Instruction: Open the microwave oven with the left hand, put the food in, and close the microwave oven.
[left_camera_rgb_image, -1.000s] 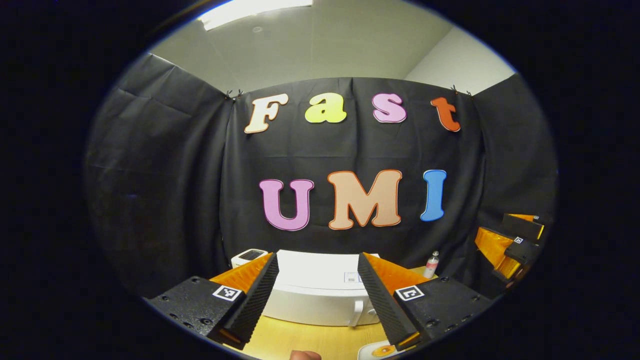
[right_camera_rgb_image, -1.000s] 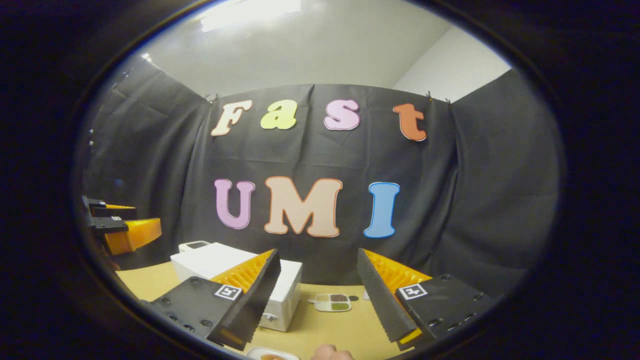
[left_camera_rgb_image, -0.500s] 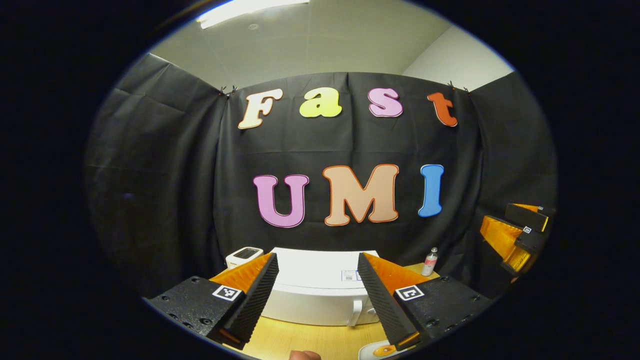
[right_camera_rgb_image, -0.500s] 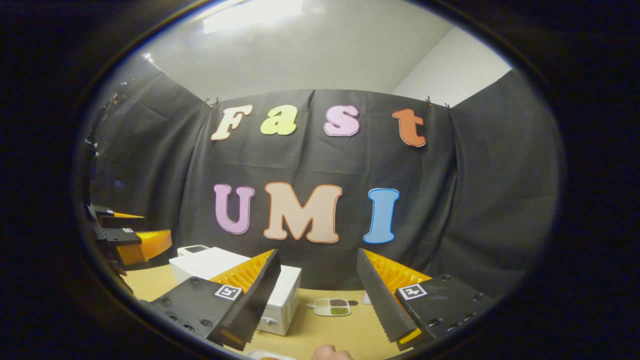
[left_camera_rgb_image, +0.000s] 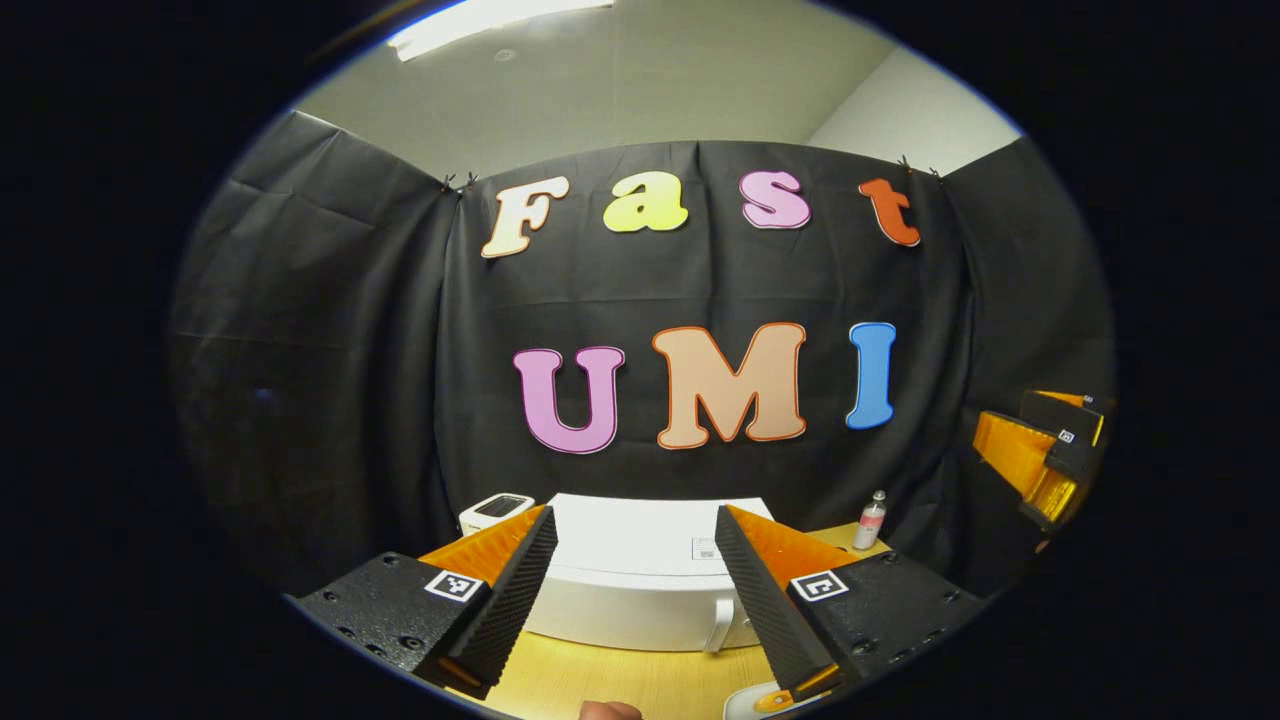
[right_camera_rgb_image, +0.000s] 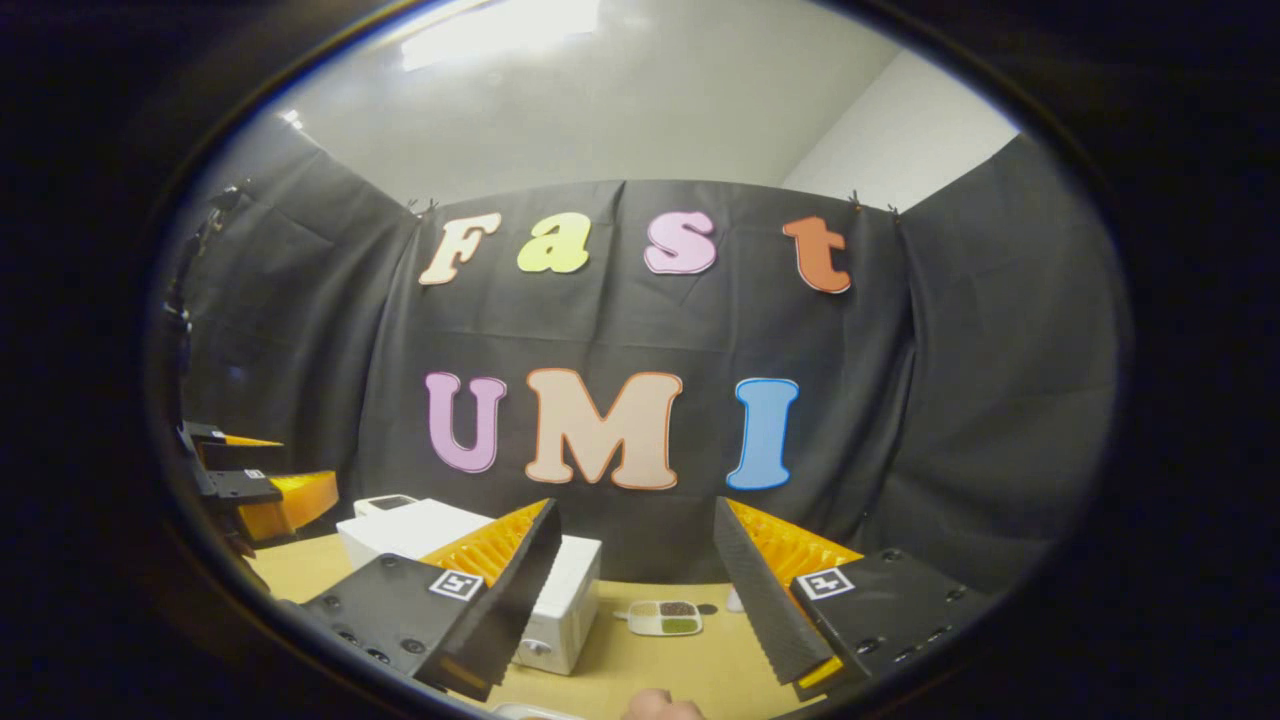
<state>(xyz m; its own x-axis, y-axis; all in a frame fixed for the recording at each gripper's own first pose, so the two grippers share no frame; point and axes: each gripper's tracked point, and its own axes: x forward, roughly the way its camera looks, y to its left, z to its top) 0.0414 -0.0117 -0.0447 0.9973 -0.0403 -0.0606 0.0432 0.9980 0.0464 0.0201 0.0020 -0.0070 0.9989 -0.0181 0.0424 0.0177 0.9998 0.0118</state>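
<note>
While the wooden table (left_camera_rgb_image: 620, 680) is carrying everything, the white microwave oven (left_camera_rgb_image: 640, 585) is sitting on it against the booth's back cloth, its door shut and its handle (left_camera_rgb_image: 718, 625) facing forward. In the left gripper view, the left gripper (left_camera_rgb_image: 632, 600) is hovering in front of the oven, fingers spread wide and pinching nothing. In the right gripper view, the right gripper (right_camera_rgb_image: 632, 600) is hanging to the oven's right, fingers likewise spread and empty. A small white device (left_camera_rgb_image: 495, 510) is standing just beside the oven's far left corner. A compartment tray (right_camera_rgb_image: 665, 617) of food is lying on the table right of the oven. A small bottle (left_camera_rgb_image: 872, 520) is standing near the cloth.
</note>
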